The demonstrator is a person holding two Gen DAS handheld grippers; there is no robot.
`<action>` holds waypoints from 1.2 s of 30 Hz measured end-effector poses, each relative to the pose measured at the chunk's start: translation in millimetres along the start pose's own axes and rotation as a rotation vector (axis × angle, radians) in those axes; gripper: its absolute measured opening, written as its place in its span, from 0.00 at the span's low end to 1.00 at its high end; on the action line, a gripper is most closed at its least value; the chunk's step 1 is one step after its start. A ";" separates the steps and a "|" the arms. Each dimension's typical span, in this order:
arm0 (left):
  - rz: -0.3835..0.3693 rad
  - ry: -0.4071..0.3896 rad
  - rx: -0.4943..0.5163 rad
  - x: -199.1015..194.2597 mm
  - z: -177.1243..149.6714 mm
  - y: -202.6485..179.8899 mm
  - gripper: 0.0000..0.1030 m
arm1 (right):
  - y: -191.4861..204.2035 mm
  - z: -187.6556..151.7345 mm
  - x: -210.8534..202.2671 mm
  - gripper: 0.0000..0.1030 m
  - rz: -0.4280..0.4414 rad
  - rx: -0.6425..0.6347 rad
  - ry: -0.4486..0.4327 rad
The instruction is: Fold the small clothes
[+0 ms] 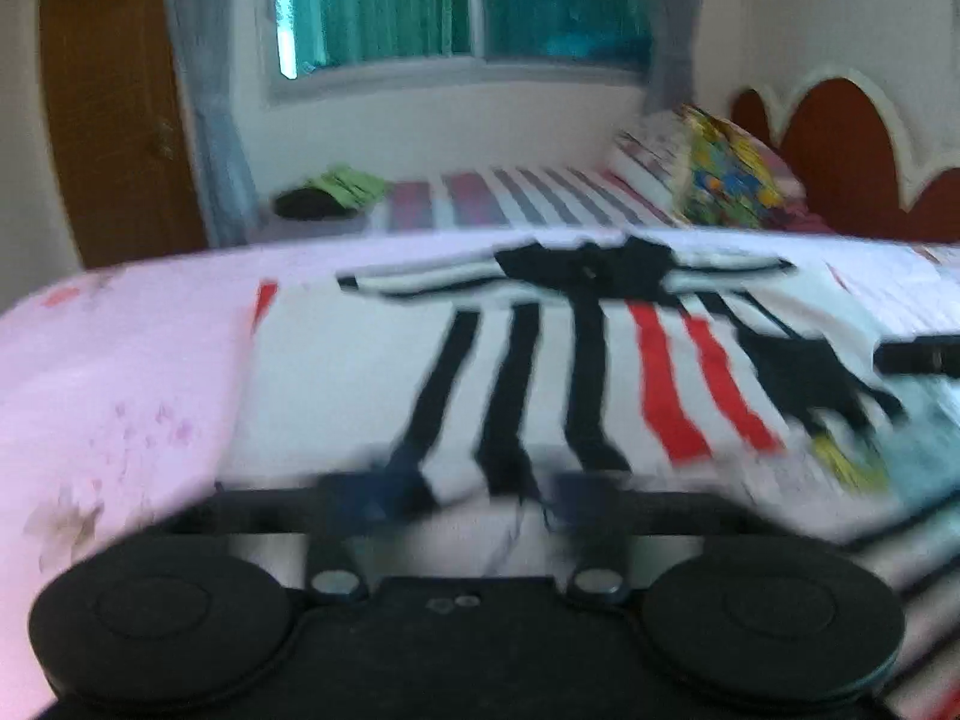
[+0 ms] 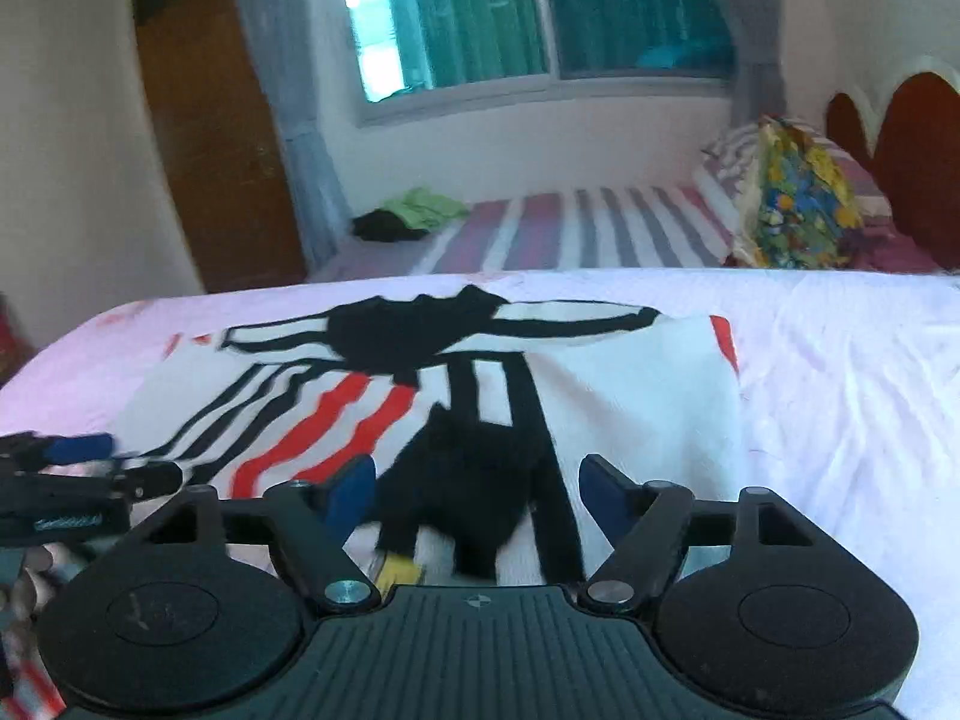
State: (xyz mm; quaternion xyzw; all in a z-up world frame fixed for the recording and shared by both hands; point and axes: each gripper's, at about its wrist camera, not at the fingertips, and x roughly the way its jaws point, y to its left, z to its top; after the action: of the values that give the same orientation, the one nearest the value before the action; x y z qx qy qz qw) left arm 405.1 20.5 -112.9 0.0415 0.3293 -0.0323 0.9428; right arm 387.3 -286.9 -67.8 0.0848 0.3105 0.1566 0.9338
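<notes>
A white shirt (image 1: pixel 336 384) with black and red stripes and a black collar (image 2: pixel 414 336) lies spread on the pink bedsheet (image 2: pixel 840 390). My left gripper (image 1: pixel 468 498) sits at the shirt's near hem, much blurred. The stripe ends are bunched between its fingertips, and I take it as shut on the hem. It also shows at the left edge of the right wrist view as the left gripper (image 2: pixel 138 461). My right gripper (image 2: pixel 480 486) is open over the shirt. A crumpled black part of the shirt (image 2: pixel 474 480) with a yellow tag (image 2: pixel 399 570) lies between its blue pads (image 2: pixel 354 486), which stand apart from it.
Behind the pink sheet runs a striped mattress (image 2: pixel 600 222) with a green and black heap of clothes (image 2: pixel 420 210) at its far left. A colourful pillow (image 2: pixel 798 204) leans by the red headboard (image 2: pixel 918 162). A wooden door (image 2: pixel 210 150) stands at the left.
</notes>
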 end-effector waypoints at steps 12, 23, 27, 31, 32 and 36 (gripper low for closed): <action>-0.111 0.163 -0.102 -123.1 -95.1 84.4 0.47 | -49.8 -99.2 -164.4 0.07 0.017 0.307 0.229; -0.477 0.287 -0.556 -155.6 -156.1 129.0 0.37 | -44.1 -144.4 -216.8 0.62 0.071 0.520 0.260; -0.559 0.293 -0.667 -142.9 -166.2 133.0 0.36 | -43.5 -153.3 -210.2 0.50 0.136 0.603 0.284; -0.602 0.284 -0.707 -129.9 -166.0 133.7 0.34 | -52.8 -158.5 -202.1 0.32 0.191 0.673 0.289; -0.603 0.282 -0.711 -127.0 -165.7 132.9 0.32 | -56.6 -160.4 -199.7 0.30 0.208 0.696 0.286; -0.589 0.279 -0.683 -127.4 -168.0 131.1 0.24 | -66.0 -162.9 -195.3 0.22 0.236 0.741 0.286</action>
State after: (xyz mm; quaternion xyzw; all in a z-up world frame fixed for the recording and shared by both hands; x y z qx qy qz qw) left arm 213.3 171.9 -156.9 -0.3623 0.4423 -0.1821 0.7999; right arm 156.3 -406.2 -105.8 0.4275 0.4605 0.1504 0.7632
